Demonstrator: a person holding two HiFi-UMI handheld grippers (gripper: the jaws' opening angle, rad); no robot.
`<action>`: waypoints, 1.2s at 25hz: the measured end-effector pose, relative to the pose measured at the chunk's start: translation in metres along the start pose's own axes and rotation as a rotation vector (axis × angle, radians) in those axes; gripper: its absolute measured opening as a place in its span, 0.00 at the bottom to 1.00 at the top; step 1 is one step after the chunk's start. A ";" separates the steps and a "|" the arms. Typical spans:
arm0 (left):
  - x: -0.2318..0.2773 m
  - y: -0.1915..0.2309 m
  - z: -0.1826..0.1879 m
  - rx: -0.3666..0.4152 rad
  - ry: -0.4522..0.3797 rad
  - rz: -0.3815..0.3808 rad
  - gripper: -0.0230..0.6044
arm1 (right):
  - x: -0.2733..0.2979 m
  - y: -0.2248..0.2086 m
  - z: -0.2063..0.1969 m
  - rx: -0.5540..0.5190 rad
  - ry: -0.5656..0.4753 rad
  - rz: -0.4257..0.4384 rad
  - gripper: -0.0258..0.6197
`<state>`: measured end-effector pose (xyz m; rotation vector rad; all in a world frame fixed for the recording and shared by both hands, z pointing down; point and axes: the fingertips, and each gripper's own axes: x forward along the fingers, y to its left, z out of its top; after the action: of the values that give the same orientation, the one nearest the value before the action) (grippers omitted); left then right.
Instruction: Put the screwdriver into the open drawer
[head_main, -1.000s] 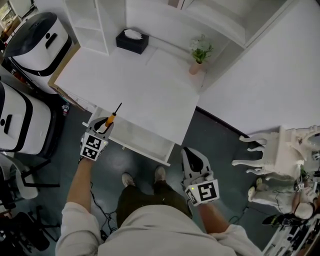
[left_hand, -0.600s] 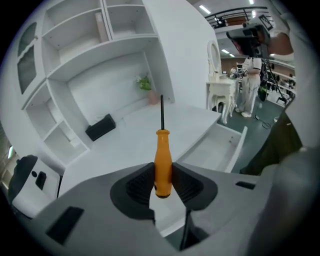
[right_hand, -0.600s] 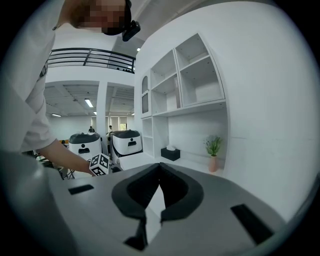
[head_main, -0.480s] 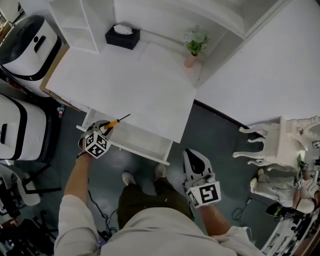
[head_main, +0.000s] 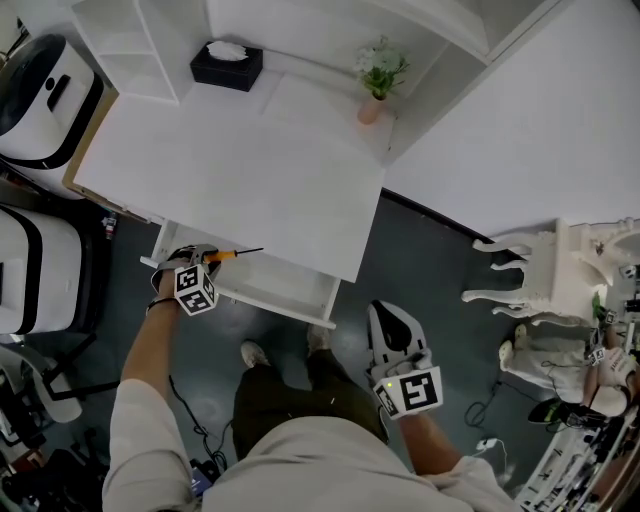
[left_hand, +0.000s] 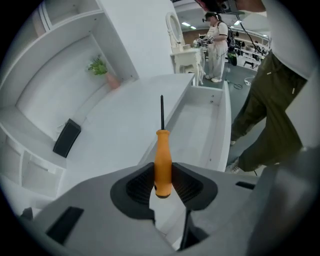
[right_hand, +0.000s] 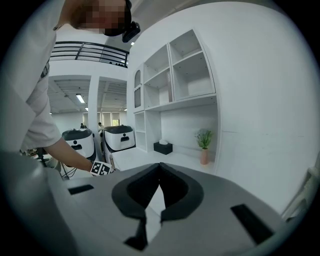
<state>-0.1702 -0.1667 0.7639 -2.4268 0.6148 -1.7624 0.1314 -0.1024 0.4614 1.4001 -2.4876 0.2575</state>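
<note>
Screwdriver (head_main: 228, 254): orange handle clamped in the left gripper (head_main: 207, 259), which has dropped to the left end of the open drawer (head_main: 285, 285). Its shaft, earlier aimed at 1 o'clock, now points to 3 o'clock. Right gripper (head_main: 385, 318), jaws closed on nothing, stays at 5 o'clock from the drawer.

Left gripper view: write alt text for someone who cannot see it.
The left gripper is clamped on the orange handle of a screwdriver, its dark shaft pointing ahead where a white desk meets its open drawer. A black tissue box and a small potted plant sit at the desk's far side.
</note>
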 end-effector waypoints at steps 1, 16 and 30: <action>0.004 -0.002 -0.002 0.018 0.009 -0.011 0.21 | 0.000 0.000 -0.001 0.000 0.003 -0.003 0.04; 0.058 -0.026 -0.021 0.291 0.105 -0.184 0.21 | 0.004 -0.006 -0.015 -0.003 0.048 -0.048 0.05; 0.097 -0.047 -0.040 0.411 0.178 -0.310 0.21 | -0.012 -0.021 -0.044 0.008 0.098 -0.101 0.05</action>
<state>-0.1698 -0.1521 0.8781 -2.1802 -0.1227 -1.9899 0.1616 -0.0909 0.4999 1.4747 -2.3316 0.3074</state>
